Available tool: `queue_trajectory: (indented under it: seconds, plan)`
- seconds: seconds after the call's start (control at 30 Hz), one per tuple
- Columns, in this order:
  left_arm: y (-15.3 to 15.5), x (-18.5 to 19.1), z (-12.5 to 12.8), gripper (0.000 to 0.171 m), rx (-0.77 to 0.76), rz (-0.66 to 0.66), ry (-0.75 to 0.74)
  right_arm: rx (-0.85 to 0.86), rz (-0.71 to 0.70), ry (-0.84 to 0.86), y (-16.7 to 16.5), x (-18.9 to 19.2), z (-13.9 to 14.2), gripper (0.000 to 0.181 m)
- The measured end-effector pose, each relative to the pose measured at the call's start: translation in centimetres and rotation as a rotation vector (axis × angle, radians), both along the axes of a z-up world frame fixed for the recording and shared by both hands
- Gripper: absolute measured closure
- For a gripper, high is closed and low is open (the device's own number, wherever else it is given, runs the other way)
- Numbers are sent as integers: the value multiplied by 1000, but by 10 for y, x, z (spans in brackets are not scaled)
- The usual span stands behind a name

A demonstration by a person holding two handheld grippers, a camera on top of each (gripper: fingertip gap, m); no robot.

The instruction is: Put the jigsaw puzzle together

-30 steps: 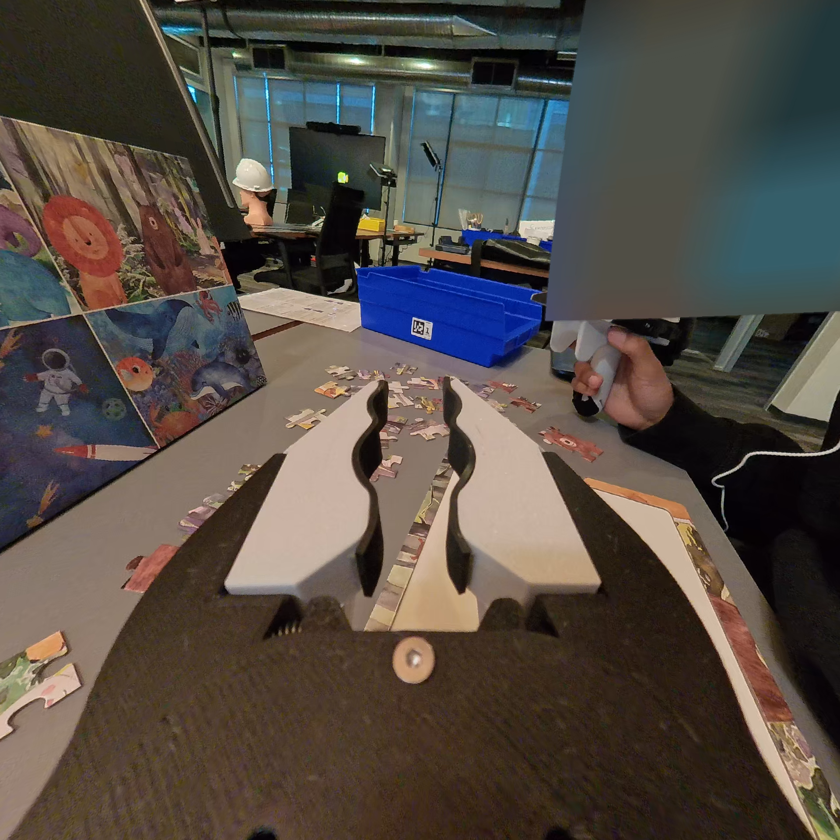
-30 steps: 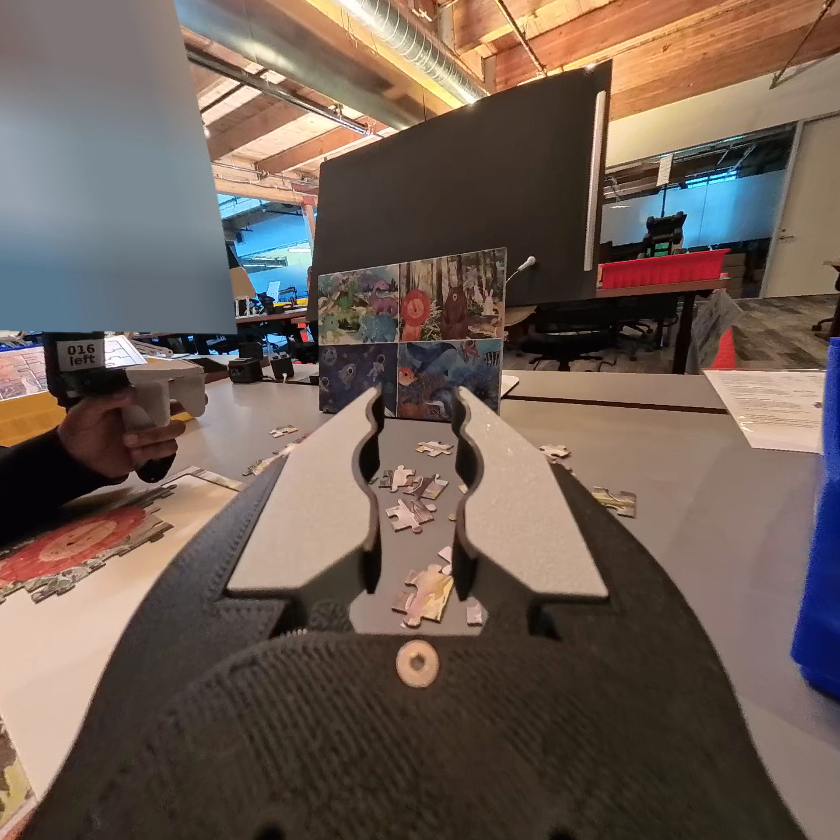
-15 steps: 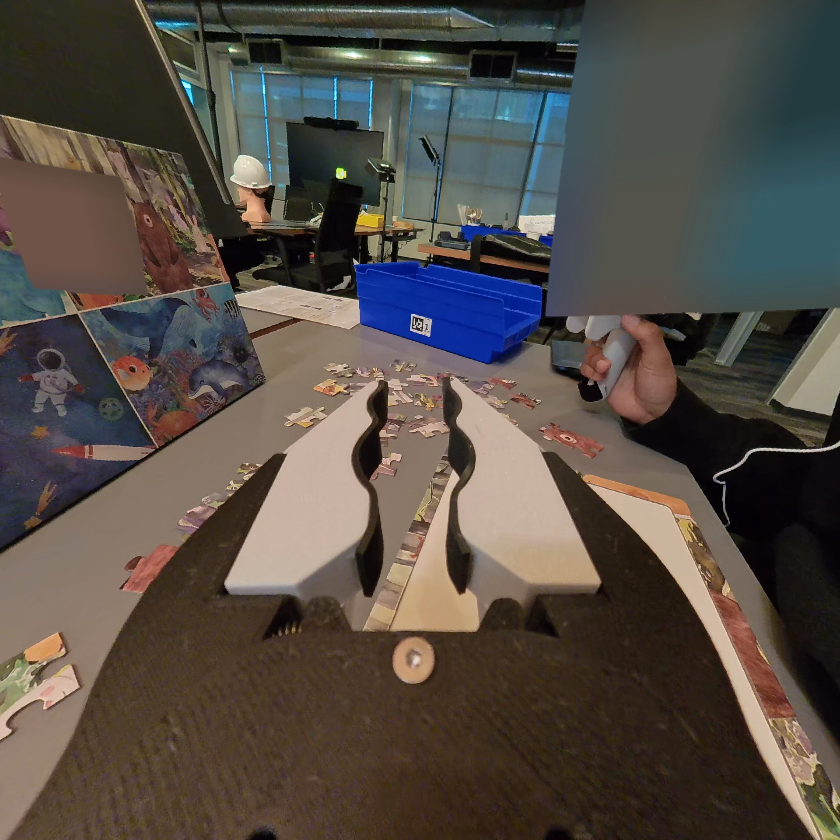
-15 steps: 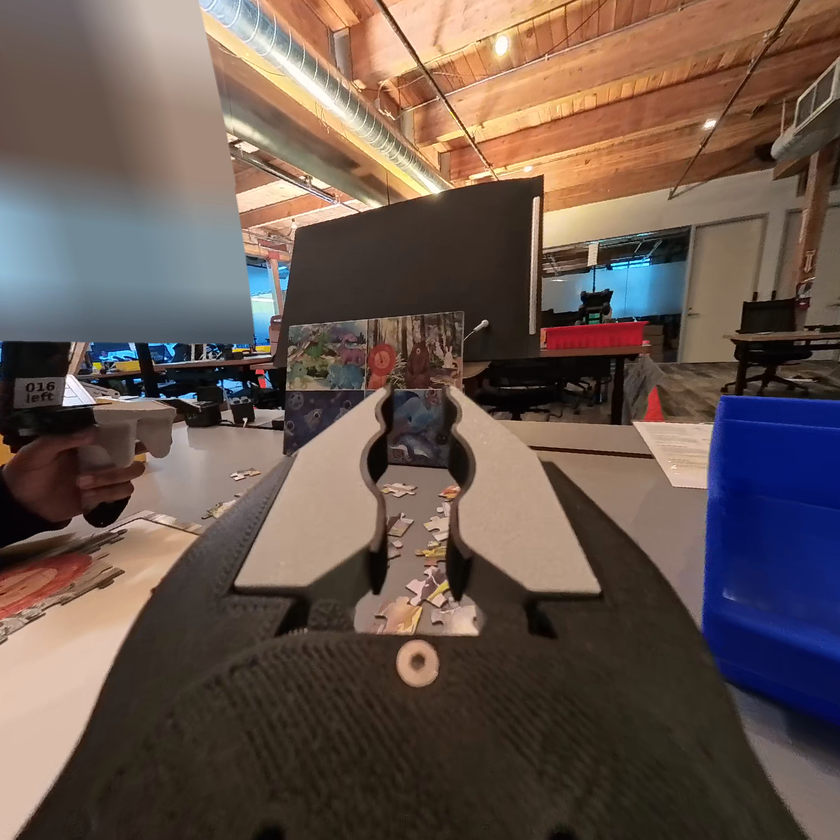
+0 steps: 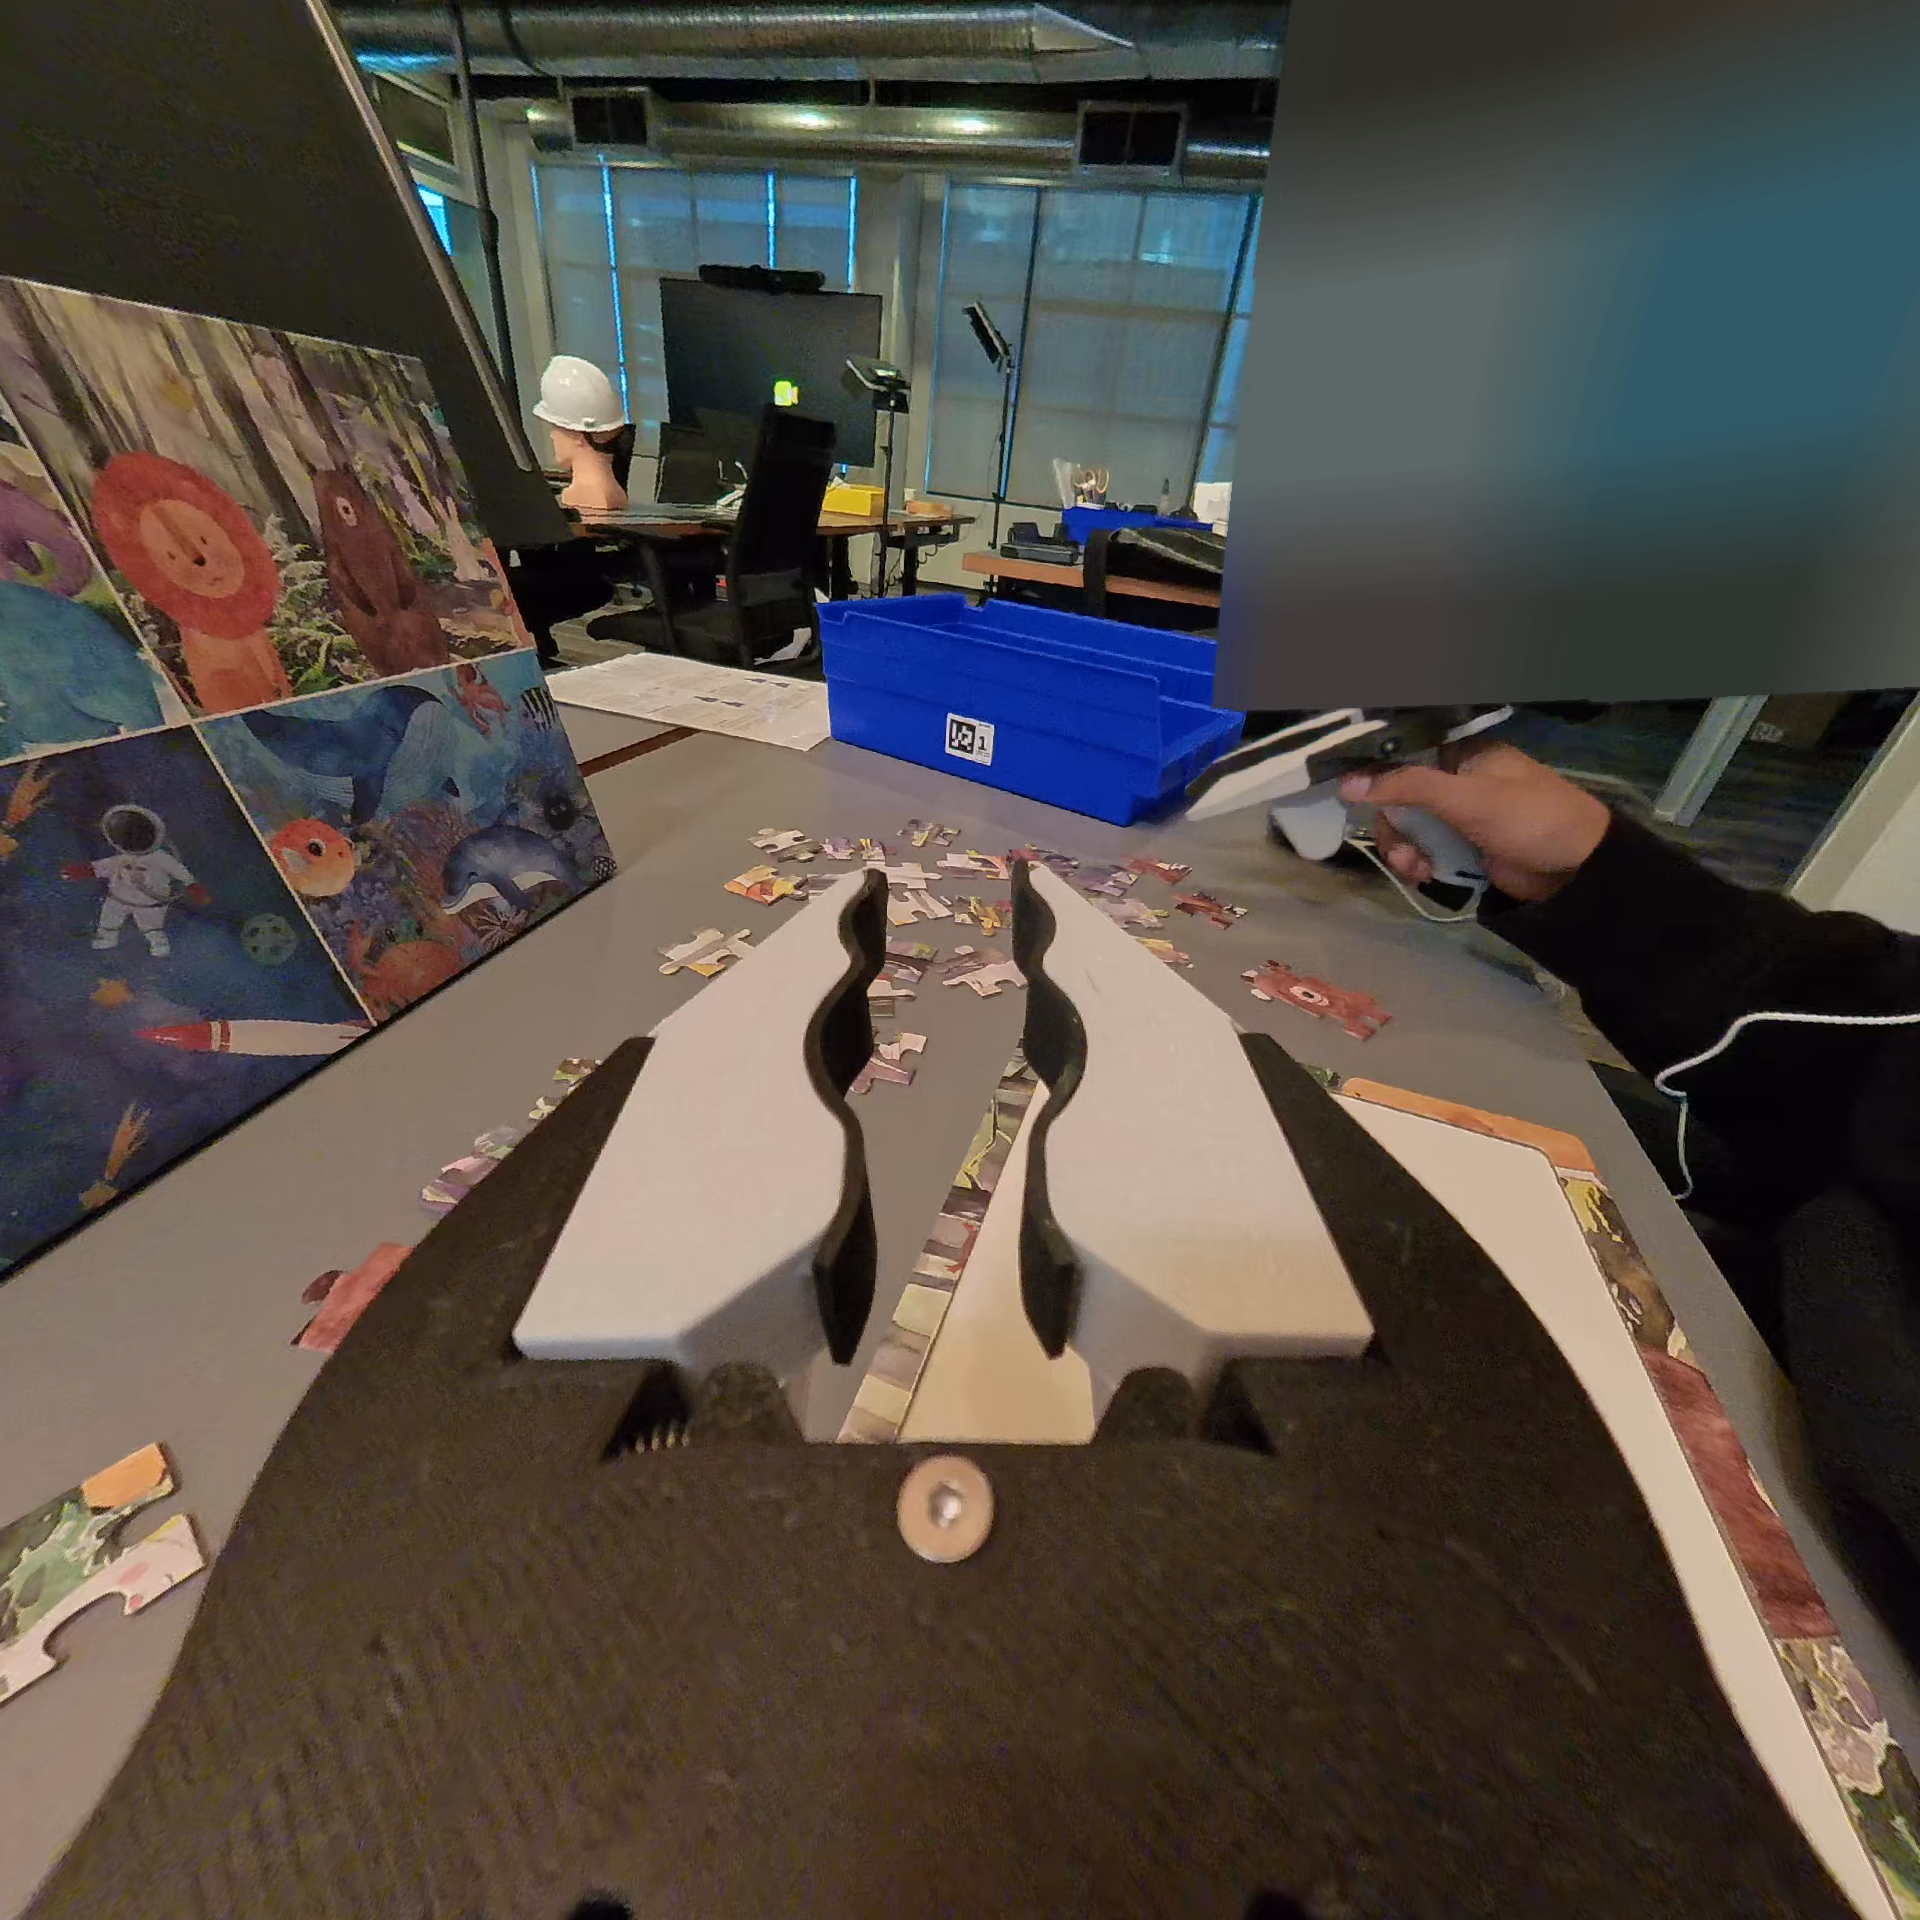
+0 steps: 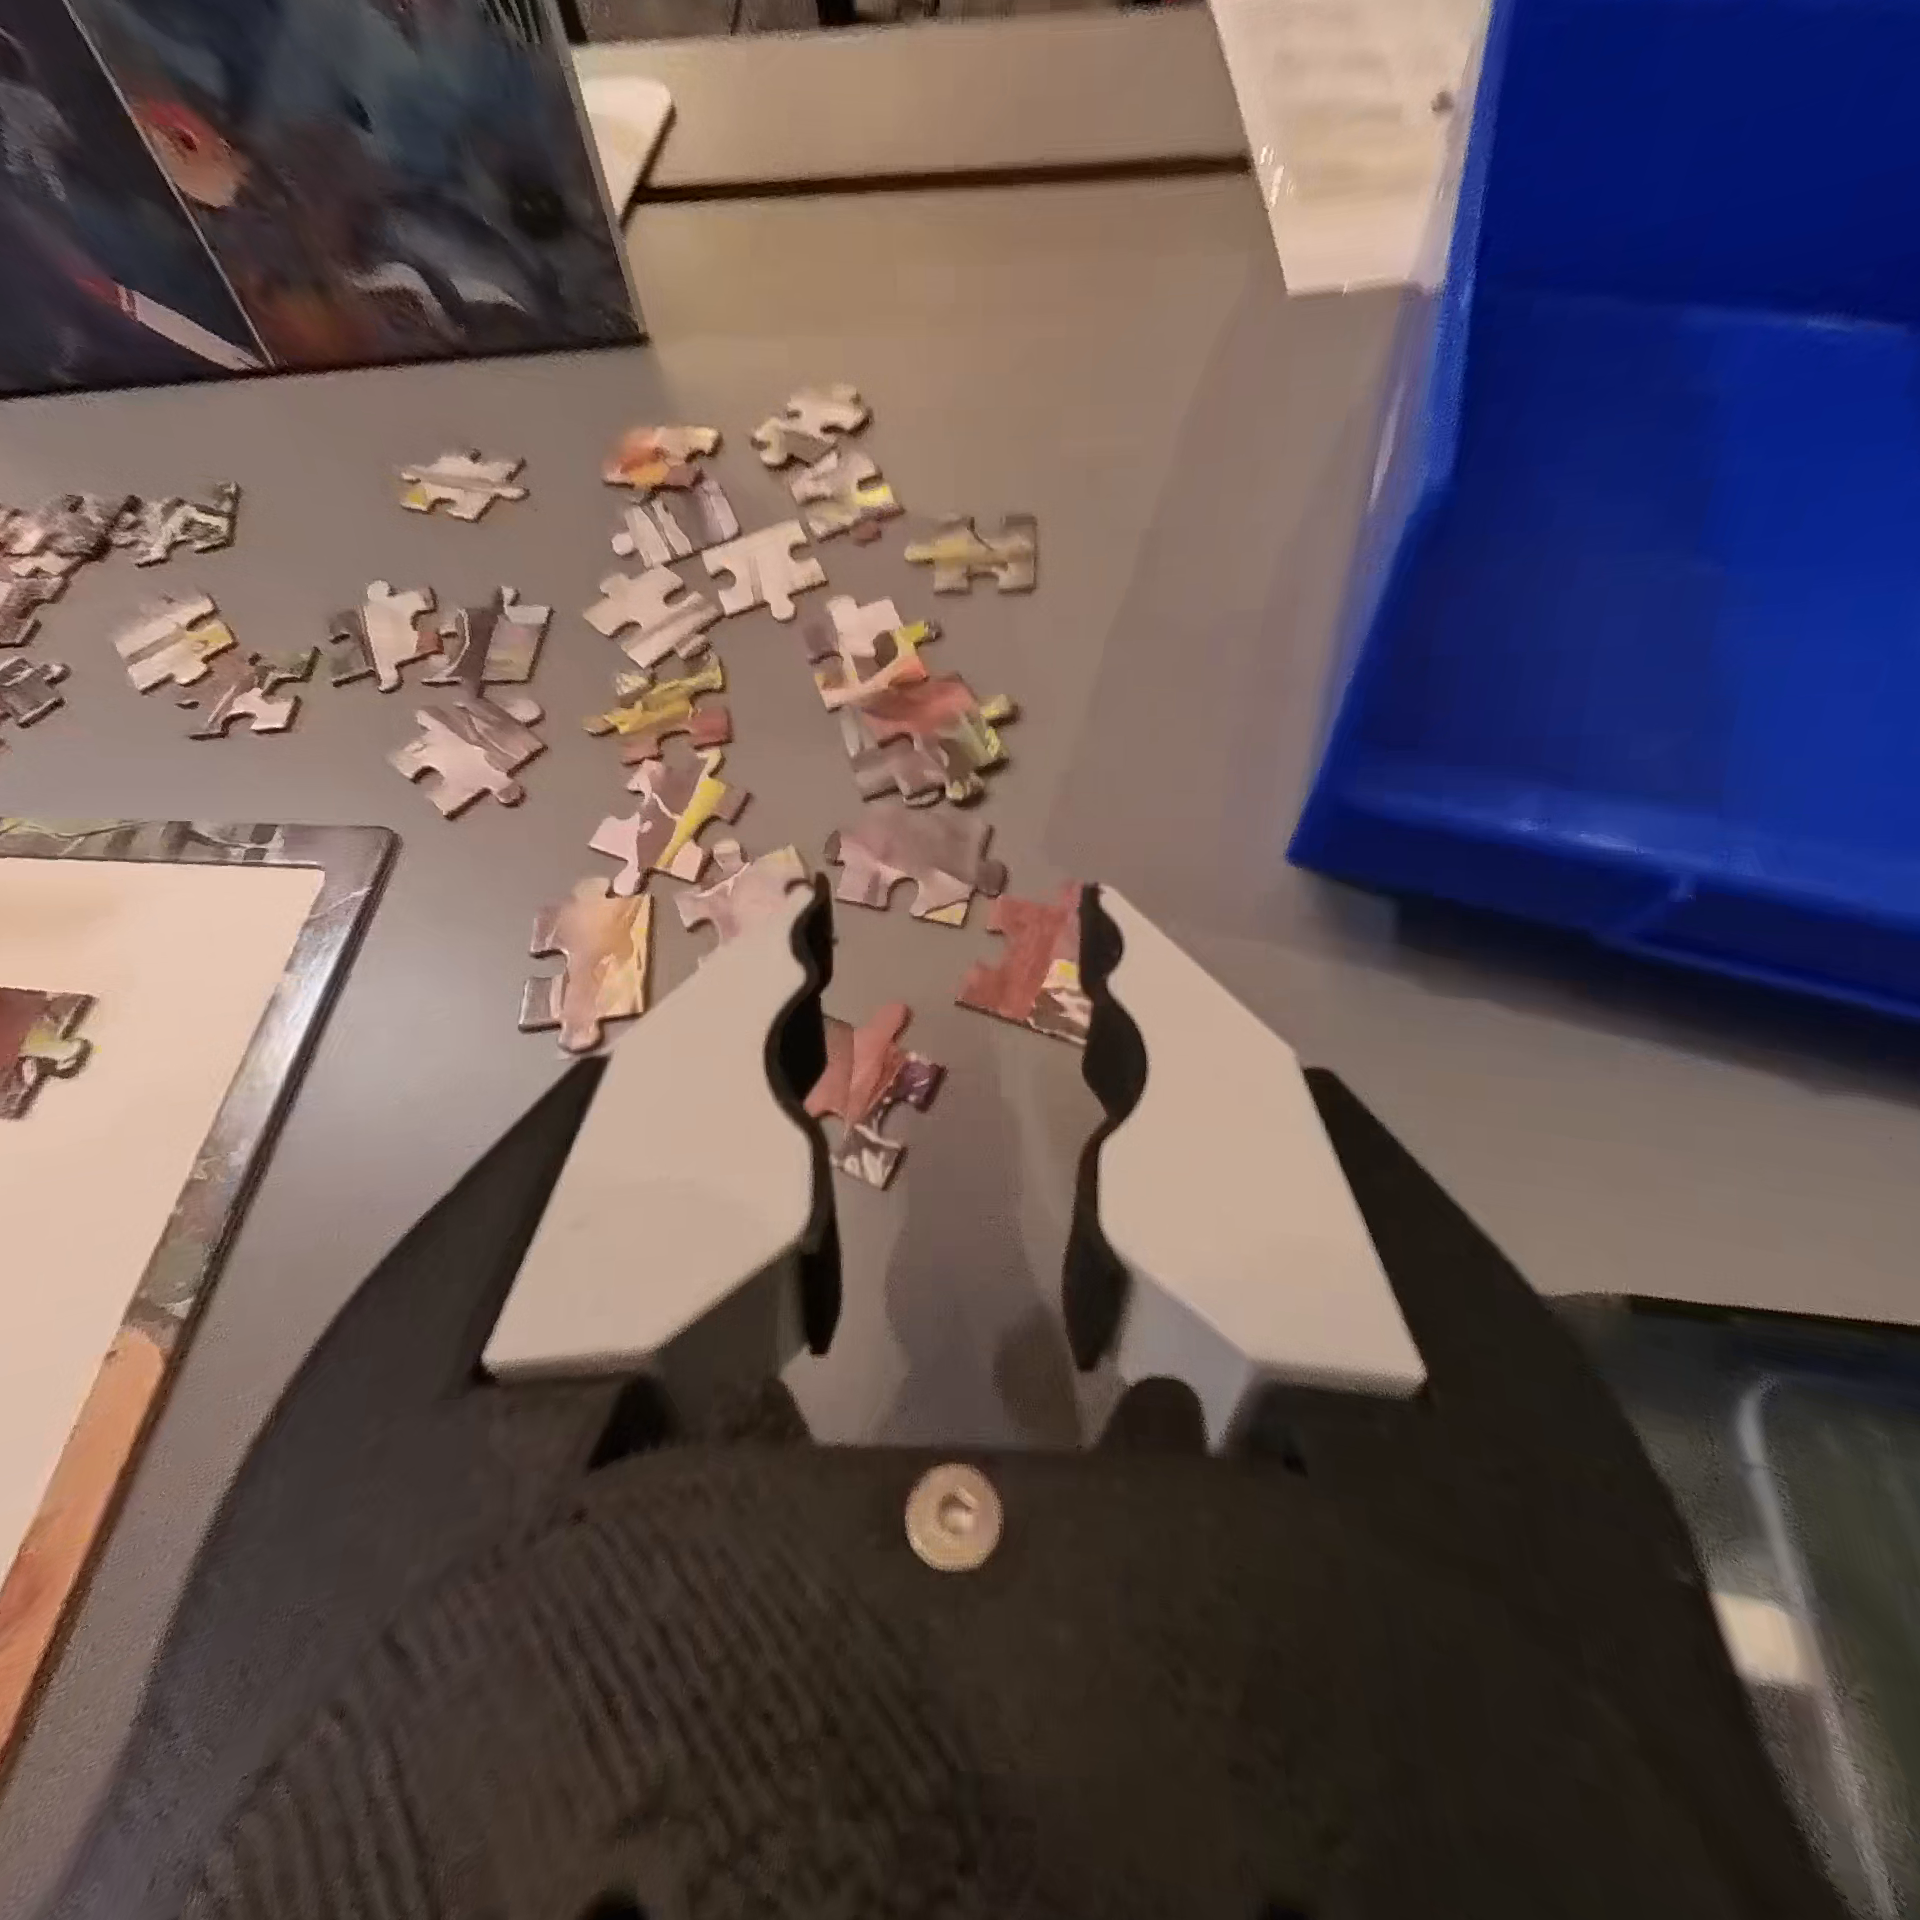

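My left gripper (image 5: 948, 883) is open and empty, held above the grey table by the puzzle tray (image 5: 1455, 1226), whose frame edge runs under its fingers. Loose puzzle pieces (image 5: 935, 904) lie ahead of it. My right gripper (image 6: 956, 899) is open and tilted down over the loose pieces (image 6: 665, 623). One pinkish-brown piece (image 6: 873, 1091) lies flat on the table between its fingers, close to the left one. A brown piece (image 6: 1023, 961) lies by the right fingertip. The tray corner (image 6: 260, 987) is to its left. The right gripper also shows in the left wrist view (image 5: 1299, 769), held by a hand.
A blue bin (image 6: 1662, 520) stands close on the right of the right gripper, also in the left wrist view (image 5: 1018, 717). The picture box (image 5: 260, 779) stands at the left, also in the right wrist view (image 6: 312, 187). A paper sheet (image 5: 707, 691) lies behind. More pieces (image 5: 94, 1558) lie near left. The tips of one gripper are about 35 centimeters away from the tips of the other.
My right gripper has tipped down from looking level across the table to looking at the loose pieces by the blue bin, and its jaws have opened wider. The left gripper has hardly moved.
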State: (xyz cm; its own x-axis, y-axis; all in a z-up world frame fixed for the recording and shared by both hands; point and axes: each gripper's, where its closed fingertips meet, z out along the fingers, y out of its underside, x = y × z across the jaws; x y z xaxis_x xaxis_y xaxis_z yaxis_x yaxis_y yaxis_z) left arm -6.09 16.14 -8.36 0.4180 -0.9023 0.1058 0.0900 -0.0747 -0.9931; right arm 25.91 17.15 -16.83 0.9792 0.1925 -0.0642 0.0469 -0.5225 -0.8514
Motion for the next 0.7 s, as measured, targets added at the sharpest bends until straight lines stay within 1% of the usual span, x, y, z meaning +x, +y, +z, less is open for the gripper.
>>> queue_trajectory:
  seconds: [0.1, 0.17, 0.27, 0.37, 0.4, 0.43, 0.53, 0.7]
  plan:
    - [0, 0, 1, 149, 10, 5, 5, -60, -36, 15, 6, 4, -17, 135]
    - [-1, 0, 1, 149, 17, 7, 11, -94, -93, -33, 9, 14, -27, 136]
    - [-1, 1, -1, 149, 29, 10, 30, -173, -147, -96, 10, 24, -44, 133]
    - [-2, 3, -3, 149, 38, 9, 48, -169, -159, -89, 11, 25, -45, 137]
    - [-3, 4, -3, 149, 39, 7, 51, -173, -150, -89, 10, 24, -45, 145]
    - [-3, 4, -3, 149, 41, 6, 52, -181, -134, -86, 9, 22, -45, 162]
    - [-4, 4, -2, 149, 44, 5, 53, -181, -119, -62, 8, 22, -45, 165]
    - [-4, 5, -3, 149, 47, 5, 57, -176, -111, -75, 4, 24, -43, 165]
